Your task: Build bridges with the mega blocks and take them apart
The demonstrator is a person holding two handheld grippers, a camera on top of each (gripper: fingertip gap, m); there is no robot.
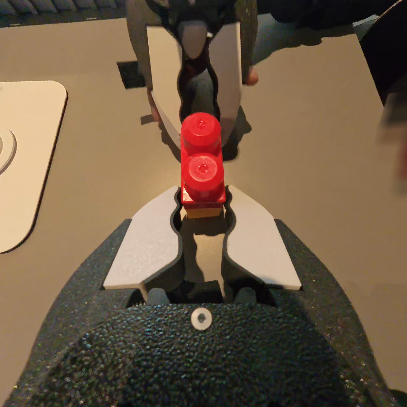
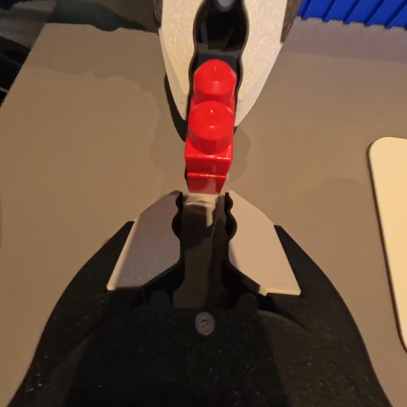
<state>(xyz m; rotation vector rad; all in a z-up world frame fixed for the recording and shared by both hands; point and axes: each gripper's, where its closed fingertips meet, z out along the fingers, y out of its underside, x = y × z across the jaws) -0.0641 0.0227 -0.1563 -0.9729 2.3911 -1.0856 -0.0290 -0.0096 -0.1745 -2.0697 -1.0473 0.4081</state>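
Between 2 facing grippers, over a matte tan tabletop, sits a glossy red plastic 2-stud block. Nearest the left wrist camera, the left gripper closes its grey curved fingers on the near end of that block, tips pressed to both its sides. Under the red piece shows a yellowish lower block, only its near face visible. Beyond the studs, the right gripper reaches in from the far side, its fingers flanking the block's far end; whether they touch it cannot be told from this view.

Seen from the right wrist camera, the right gripper holds its jaws apart, tips just short of the red block and not touching it. Past the block, the left gripper clasps the far stud end. A cream rounded-corner mat lies flat on the table to the side. Farthest back, a blue ribbed panel runs along the table's edge.
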